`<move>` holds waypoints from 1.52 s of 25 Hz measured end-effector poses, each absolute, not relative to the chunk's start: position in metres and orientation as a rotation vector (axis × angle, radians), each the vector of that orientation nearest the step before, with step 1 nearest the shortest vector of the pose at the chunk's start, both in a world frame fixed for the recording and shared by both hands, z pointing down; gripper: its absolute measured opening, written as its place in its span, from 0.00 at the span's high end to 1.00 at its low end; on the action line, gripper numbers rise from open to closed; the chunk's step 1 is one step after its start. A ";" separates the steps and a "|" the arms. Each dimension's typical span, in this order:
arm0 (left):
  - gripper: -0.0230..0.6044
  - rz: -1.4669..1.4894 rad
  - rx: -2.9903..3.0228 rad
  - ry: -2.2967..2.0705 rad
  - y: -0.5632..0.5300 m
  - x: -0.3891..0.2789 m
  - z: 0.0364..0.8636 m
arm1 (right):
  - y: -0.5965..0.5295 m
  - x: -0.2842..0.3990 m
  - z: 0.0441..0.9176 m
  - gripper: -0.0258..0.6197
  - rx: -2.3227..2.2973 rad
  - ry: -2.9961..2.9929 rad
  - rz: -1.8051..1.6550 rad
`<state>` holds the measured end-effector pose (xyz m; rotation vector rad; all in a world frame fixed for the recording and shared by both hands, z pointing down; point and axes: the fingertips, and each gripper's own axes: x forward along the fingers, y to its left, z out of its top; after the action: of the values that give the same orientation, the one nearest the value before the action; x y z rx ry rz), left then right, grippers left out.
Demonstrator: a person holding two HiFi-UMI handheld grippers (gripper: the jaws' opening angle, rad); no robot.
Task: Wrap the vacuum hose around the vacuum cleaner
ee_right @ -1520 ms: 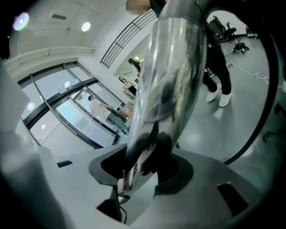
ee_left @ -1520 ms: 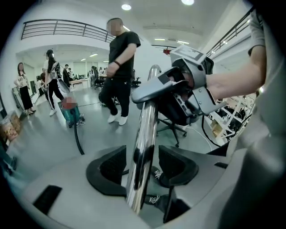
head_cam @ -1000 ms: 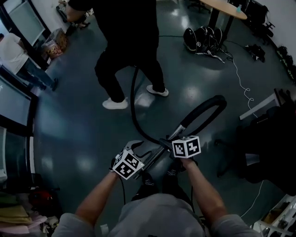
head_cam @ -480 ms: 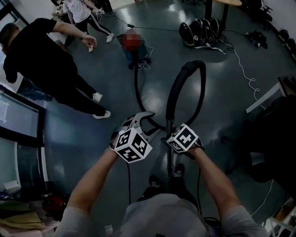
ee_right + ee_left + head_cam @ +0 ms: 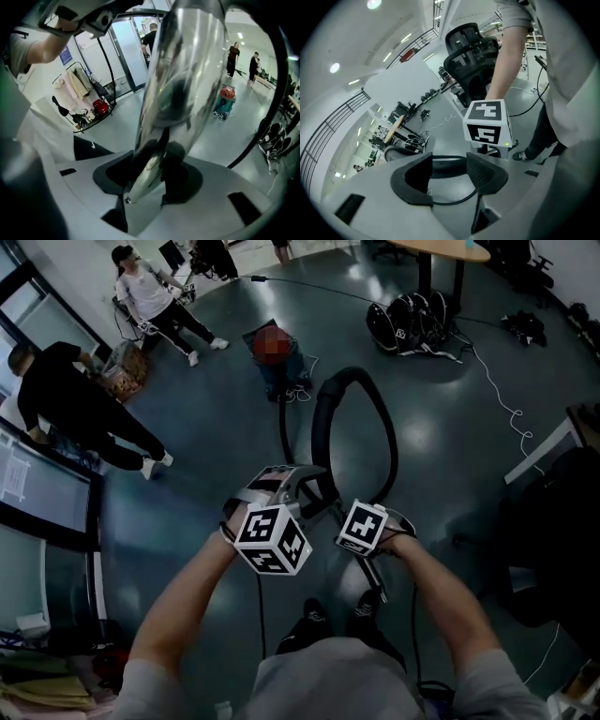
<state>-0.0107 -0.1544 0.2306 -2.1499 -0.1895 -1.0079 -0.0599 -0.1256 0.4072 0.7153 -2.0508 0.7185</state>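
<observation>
Above glossy grey floor (image 5: 450, 427): black flexible vacuum hose (image 5: 323, 413), looped, clamped in left gripper (image 5: 449, 166); shiny chrome wand tube (image 5: 183, 70) clenched by right gripper (image 5: 154, 173); red-and-teal canister vacuum cleaner (image 5: 226, 102) stands well apart, beyond loop.

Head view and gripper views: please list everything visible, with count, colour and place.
vacuum hose: one, black, looped above the floor at centre
metal tube: one, silver, in the right gripper's jaws
vacuum cleaner: one, red and teal, on the floor beyond the loop
table: one, wooden top, far right
bags: several, black, by the table's legs
cable: one, white, on the floor at right
people: two, white top and black clothes, far left
office chair: one, black, behind the person's arm
left gripper: one, grey, closed on the vacuum hose
right gripper: one, grey, closed on the metal tube
</observation>
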 end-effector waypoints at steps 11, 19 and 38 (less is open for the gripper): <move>0.61 -1.196 -2.093 -0.566 -0.171 -0.003 0.265 | -0.118 -0.050 0.419 0.69 0.562 -1.911 0.645; 0.53 -1.289 -2.024 -0.799 -0.234 -0.042 0.298 | -0.159 -0.052 0.428 0.69 0.516 -1.806 0.672; 0.54 -1.338 -1.671 -0.958 -0.362 -0.113 0.399 | -0.266 -0.070 0.430 0.71 0.623 -1.709 0.705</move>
<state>-0.1130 -0.3621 0.3990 -1.6710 -0.9576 -1.3385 -0.0698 -0.2663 0.4298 0.6225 -1.7092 0.7053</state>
